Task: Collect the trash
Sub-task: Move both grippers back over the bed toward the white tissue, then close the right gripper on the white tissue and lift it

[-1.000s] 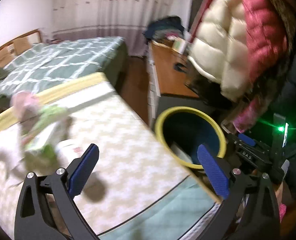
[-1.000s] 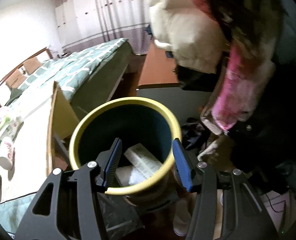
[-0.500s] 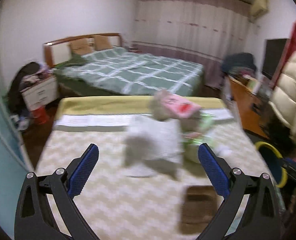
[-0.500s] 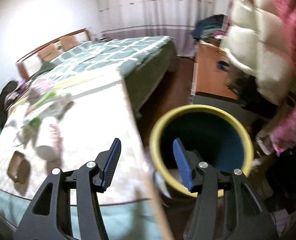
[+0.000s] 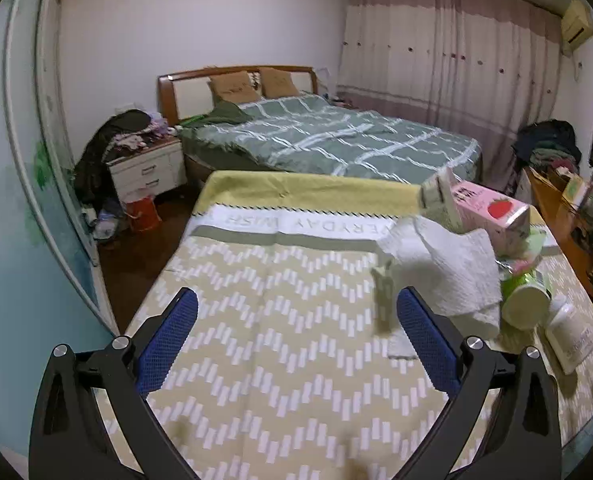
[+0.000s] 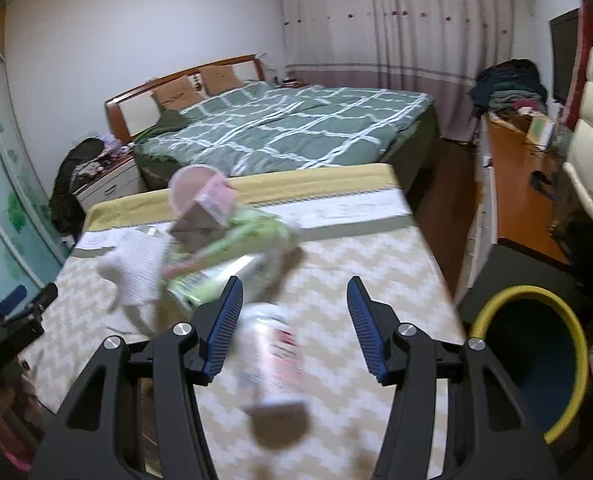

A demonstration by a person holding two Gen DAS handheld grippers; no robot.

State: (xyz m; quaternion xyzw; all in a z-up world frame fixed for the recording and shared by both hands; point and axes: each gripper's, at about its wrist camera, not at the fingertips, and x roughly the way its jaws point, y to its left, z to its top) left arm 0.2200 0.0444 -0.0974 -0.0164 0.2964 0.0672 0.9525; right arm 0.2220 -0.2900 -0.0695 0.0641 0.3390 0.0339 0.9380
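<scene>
Fingers of both the left gripper (image 5: 296, 340) and right gripper (image 6: 292, 322) stand apart, empty. Trash lies heaped on the table (image 5: 280, 360): towel (image 5: 448, 268) soft; carton (image 5: 492, 212) probably light, crushable; grasp across its sides. Bin (image 6: 532, 356) stands beside.

White bottle (image 6: 270, 354) motion-blurred, label unreadable; yellow-rimmed bin (image 6: 536, 356) cut off at right edge.

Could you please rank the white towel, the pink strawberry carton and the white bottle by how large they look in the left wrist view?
1. white towel
2. pink strawberry carton
3. white bottle

The carton lies farther from the camera, so its true size may be understated.
</scene>
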